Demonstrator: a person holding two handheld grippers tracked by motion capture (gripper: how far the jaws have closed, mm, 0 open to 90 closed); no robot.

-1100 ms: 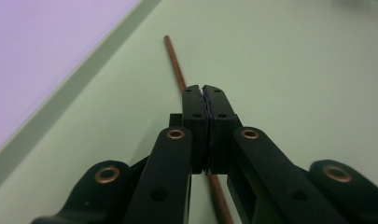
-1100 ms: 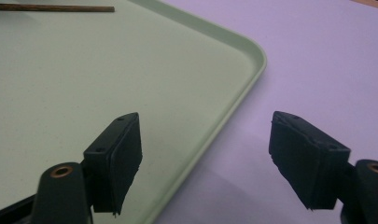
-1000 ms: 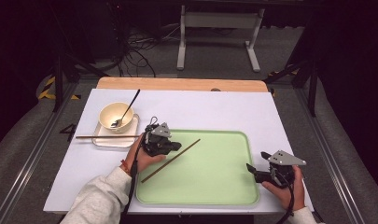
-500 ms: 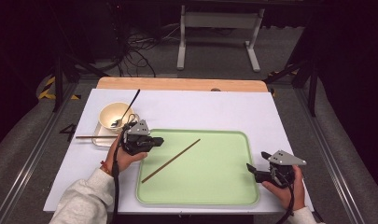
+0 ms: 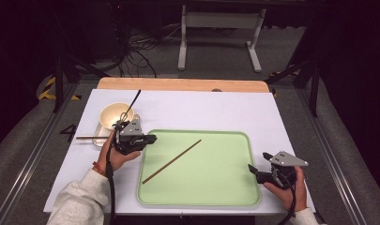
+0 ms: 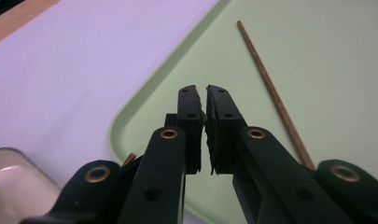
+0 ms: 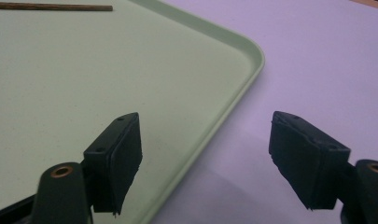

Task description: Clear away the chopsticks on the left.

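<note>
The left hand-held gripper had drawn back to the green tray's left rim — jaws nearly clenched, grasping nothing. The chopstick lay unmoved on the tray. The right hand-held gripper stayed put — jaws parted, empty.

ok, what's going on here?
A person holds two grippers. One chopstick lies diagonally in the green tray; a second chopstick lies by the bowl. The left gripper, shut and empty, is at the tray's far-left corner near the bowl. The right gripper sits open at the tray's right edge.
</note>
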